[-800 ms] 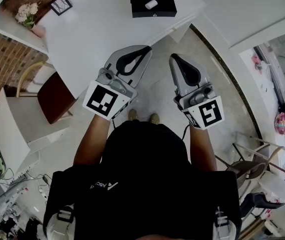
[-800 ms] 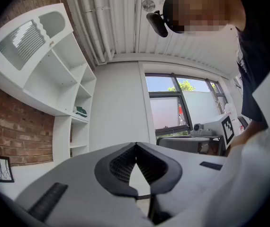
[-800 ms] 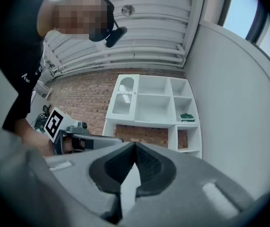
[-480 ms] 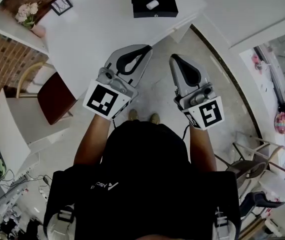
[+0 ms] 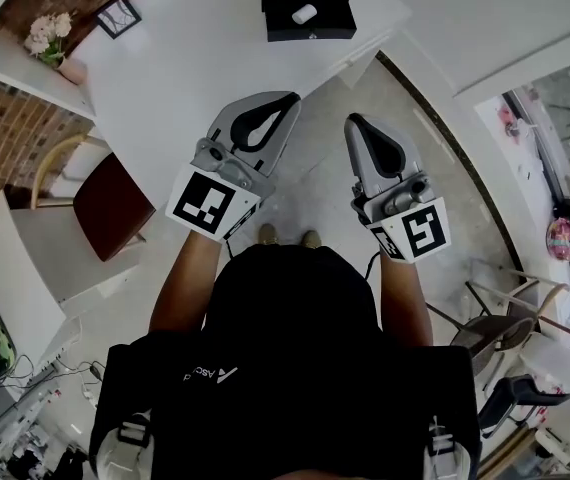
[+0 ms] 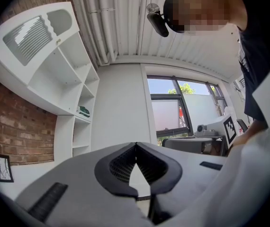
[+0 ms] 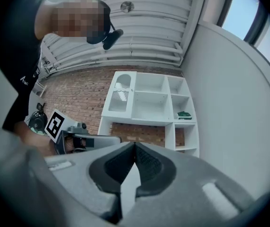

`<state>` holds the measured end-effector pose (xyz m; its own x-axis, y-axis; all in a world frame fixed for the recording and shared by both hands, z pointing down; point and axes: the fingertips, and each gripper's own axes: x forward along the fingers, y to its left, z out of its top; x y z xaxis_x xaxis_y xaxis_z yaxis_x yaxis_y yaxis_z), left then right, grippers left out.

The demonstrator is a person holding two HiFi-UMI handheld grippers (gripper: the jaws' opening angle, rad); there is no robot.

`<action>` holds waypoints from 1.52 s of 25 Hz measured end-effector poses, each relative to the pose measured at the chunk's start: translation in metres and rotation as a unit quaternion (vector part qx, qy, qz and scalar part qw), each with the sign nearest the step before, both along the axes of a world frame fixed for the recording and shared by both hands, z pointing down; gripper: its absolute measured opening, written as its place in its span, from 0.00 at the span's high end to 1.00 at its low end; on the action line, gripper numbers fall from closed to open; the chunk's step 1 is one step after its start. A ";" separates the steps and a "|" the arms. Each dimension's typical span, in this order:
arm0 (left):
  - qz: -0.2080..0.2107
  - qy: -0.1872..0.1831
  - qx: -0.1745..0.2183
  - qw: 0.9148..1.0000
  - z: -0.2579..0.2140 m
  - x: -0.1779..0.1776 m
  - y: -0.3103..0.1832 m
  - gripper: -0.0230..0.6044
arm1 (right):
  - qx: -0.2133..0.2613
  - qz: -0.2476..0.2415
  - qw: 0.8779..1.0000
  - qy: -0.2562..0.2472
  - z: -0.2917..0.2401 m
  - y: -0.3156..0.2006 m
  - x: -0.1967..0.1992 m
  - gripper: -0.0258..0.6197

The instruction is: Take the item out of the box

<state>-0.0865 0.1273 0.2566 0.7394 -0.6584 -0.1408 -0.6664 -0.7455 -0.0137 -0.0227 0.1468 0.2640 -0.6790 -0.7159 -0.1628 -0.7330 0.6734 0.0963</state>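
An open black box sits at the far edge of the white table, with a small white item lying inside it. My left gripper is held in front of my chest, short of the table's near edge, its tips together and empty. My right gripper hangs beside it over the floor, also shut with nothing in it. Both gripper views point upward at walls and ceiling; the left gripper and right gripper show their tips touching. The box is not in either gripper view.
A small framed picture and a pot of pink flowers stand at the table's left end. A chair with a dark red seat is to the left. A white shelf unit stands against a brick wall.
The head view has shifted slightly; both grippers stay shut in front of the body, the right one a touch further right. The box and item have not moved.
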 end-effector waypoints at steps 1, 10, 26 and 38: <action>0.002 0.001 0.000 1.000 0.001 -0.004 -0.002 0.96 | -0.001 0.004 1.000 0.002 0.001 -0.001 -0.002 0.96; 0.017 0.005 -0.003 1.000 0.006 -0.032 -0.034 0.96 | -0.016 0.041 0.999 0.023 0.014 -0.014 -0.016 0.96; -0.009 -0.025 -0.025 0.999 0.034 -0.014 -0.148 0.96 | -0.008 0.026 0.999 0.019 0.021 -0.130 0.009 0.96; -0.076 -0.096 -0.109 0.987 0.095 0.038 -0.301 0.96 | -0.027 -0.033 0.999 0.018 0.034 -0.270 0.070 0.96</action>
<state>-0.0490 -0.1737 0.3519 0.6295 -0.7627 0.1487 -0.7711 -0.6367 -0.0013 0.0473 -0.1236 0.2976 -0.7292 -0.6770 -0.0993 -0.6841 0.7245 0.0844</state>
